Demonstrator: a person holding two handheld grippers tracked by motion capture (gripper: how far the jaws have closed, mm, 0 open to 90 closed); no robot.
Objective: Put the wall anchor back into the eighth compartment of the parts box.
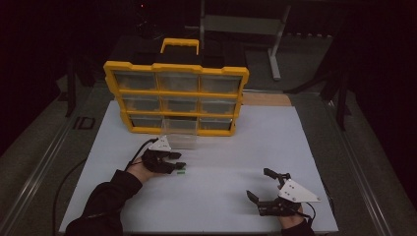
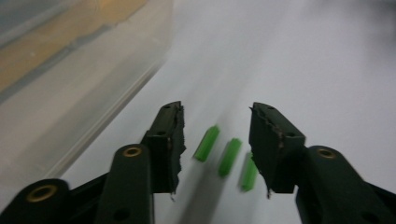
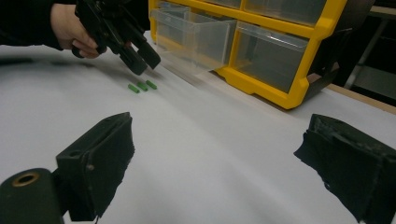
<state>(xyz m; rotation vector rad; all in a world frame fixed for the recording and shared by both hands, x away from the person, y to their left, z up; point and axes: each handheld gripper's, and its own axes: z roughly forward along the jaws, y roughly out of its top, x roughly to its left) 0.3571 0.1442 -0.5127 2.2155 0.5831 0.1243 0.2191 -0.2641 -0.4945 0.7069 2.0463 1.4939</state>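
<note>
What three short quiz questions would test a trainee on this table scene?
1. How many small green plastic pegs lie between the left gripper jaws?
2. True or false: those jaws already pinch a peg.
3. Which bin of the yellow-framed organiser with clear plastic bins is pulled out: A top left, B bottom middle?

Key: 1. Three. 2. False, the pads stand apart from them. 3. B.
</note>
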